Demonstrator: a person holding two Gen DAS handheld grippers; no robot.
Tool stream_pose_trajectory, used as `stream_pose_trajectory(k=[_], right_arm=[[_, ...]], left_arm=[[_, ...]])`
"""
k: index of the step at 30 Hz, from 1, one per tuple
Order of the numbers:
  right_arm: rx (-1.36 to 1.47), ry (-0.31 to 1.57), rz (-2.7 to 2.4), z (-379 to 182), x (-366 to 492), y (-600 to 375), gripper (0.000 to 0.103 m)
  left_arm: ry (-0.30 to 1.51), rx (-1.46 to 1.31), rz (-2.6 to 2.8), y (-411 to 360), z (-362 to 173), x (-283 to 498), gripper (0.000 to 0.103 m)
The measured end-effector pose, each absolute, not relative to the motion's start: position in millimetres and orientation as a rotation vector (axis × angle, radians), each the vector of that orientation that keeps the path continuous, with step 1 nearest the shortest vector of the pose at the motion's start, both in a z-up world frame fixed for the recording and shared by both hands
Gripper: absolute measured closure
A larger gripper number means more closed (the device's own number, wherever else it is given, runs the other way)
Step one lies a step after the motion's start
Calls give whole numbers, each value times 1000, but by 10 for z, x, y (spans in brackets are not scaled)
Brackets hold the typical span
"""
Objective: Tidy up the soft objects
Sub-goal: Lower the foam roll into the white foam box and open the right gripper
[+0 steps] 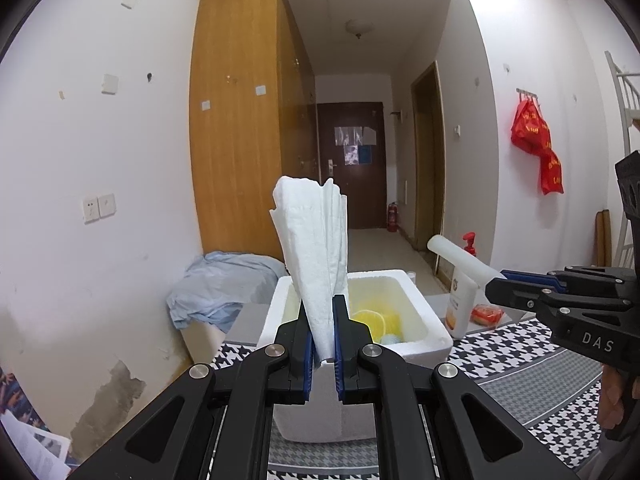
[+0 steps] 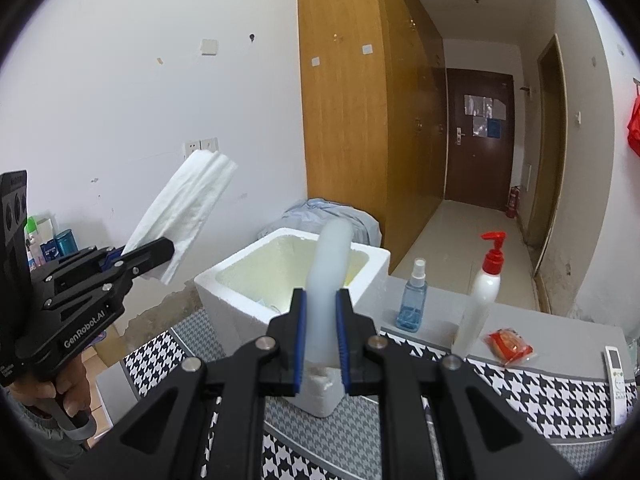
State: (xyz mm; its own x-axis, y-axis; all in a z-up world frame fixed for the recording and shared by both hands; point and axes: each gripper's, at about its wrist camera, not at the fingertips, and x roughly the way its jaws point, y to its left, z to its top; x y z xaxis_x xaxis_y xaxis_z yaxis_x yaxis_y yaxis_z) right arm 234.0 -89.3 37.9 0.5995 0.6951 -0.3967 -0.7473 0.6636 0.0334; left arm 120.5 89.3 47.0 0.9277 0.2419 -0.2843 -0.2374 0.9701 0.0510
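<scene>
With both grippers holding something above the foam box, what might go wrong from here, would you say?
1. The folded white cloth is pinched only at its lower end by the left gripper, so it may slip or unfold.
2. The pale tube droops beyond the right gripper and could catch the foam box rim.

Left gripper [image 1: 323,336] clamped a folded white tissue [image 1: 316,248], standing upright over the foam box [image 1: 424,320]. Right gripper [image 1: 490,286] at the right edge pinched a pale tube [image 1: 456,258], above the houndstooth cloth [image 1: 520,356]
</scene>
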Motion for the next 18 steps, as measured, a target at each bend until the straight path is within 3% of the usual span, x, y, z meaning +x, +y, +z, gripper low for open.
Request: stream_pose_trajectory(k=[18], right_arm=[[-191, 452, 832, 331, 2618, -506, 86]], left_arm=[[329, 11, 224, 1103, 388, 1559, 94]])
